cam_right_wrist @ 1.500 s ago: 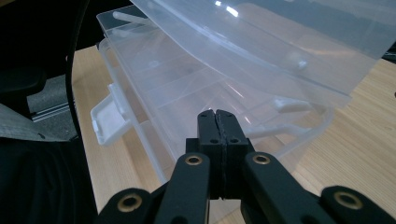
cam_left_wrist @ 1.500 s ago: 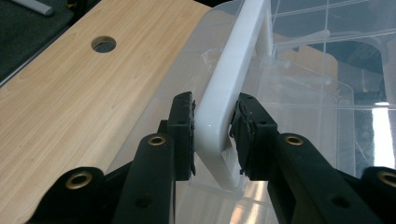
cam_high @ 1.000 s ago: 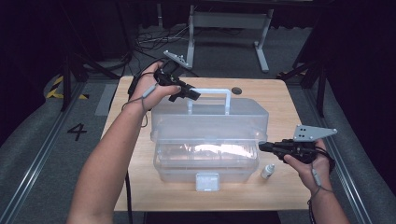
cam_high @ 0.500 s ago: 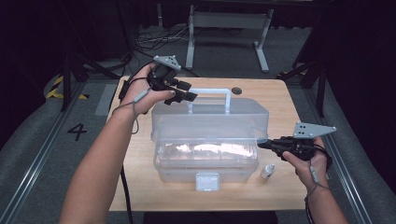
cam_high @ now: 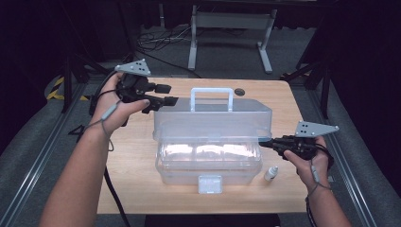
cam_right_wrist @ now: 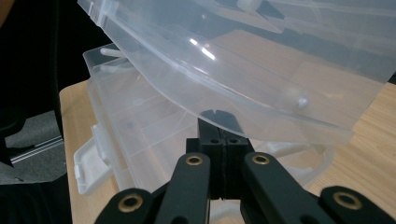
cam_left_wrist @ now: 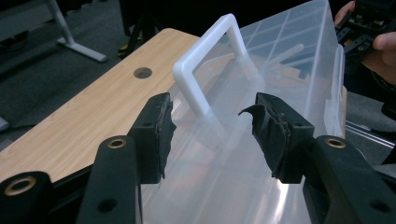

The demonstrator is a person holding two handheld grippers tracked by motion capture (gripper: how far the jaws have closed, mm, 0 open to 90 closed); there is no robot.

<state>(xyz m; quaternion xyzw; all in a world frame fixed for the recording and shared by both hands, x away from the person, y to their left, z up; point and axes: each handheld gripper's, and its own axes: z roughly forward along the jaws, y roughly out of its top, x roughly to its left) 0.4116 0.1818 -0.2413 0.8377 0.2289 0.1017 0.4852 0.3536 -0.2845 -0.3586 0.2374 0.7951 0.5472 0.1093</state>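
**Desk:** What's at the left edge of the table?

**Photographer:** The left gripper (cam_high: 165, 94), held in a person's hand above the wooden table (cam_high: 127, 156), just left of the clear plastic box (cam_high: 208, 156). Its jaws have just been opening and stand apart with nothing between them. In the left gripper view the box's white handle (cam_left_wrist: 205, 70) rises beyond the gap between the pads, untouched.

**Desk:** And the box itself?

**Photographer:** It sits at the middle of the table. Its lid (cam_high: 213, 120) is raised off the base, tilted up along the front, so the compartments of the base show beneath it. A white latch (cam_high: 209, 183) hangs at the front of the base. Behind the handle there is a dark round hole (cam_high: 239, 91) in the tabletop.

**Desk:** The right side?

**Photographer:** A small white bottle (cam_high: 271, 173) stands on the table just beside the box's front right corner. Above it, the right gripper (cam_high: 265, 144) points at the box's right end, jaws pressed together. In the right gripper view the closed tips sit directly under the lid's edge (cam_right_wrist: 261, 116), at the gap between lid and base. I cannot tell whether they touch it.
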